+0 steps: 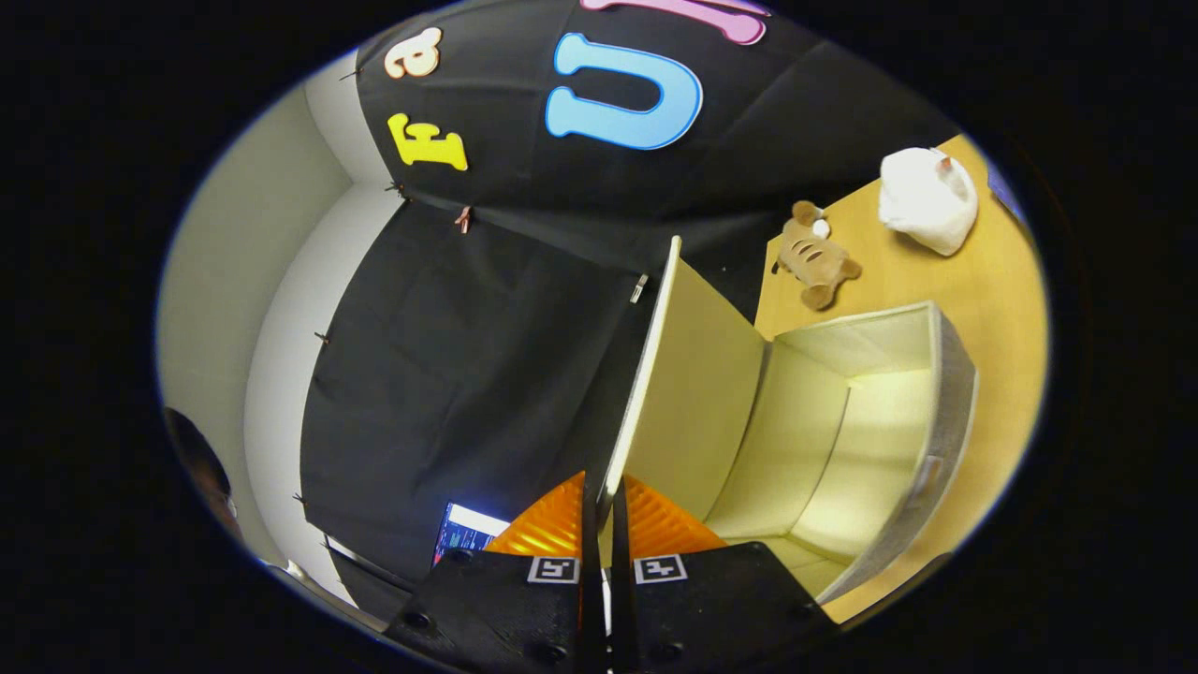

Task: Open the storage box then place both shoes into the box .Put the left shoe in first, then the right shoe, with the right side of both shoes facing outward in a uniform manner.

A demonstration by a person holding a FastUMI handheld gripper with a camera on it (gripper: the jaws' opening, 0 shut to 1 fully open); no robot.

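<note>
Your gripper (604, 510) is clamped on the lid (688, 393).

Both fingers pinch the lid's edge, holding it raised over the open storage box (950, 421) on the table (992, 281); beyond sit a plush toy (816, 256) and a white bundle (927, 199).

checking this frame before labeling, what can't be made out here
- Storage box floor nearest the gripper: gripper view, hidden behind the fingers shut on the lid.
- Lid's outer face: turned away.
- Brown plush toy and white plush on the table beyond the box: too small for detail.
</note>
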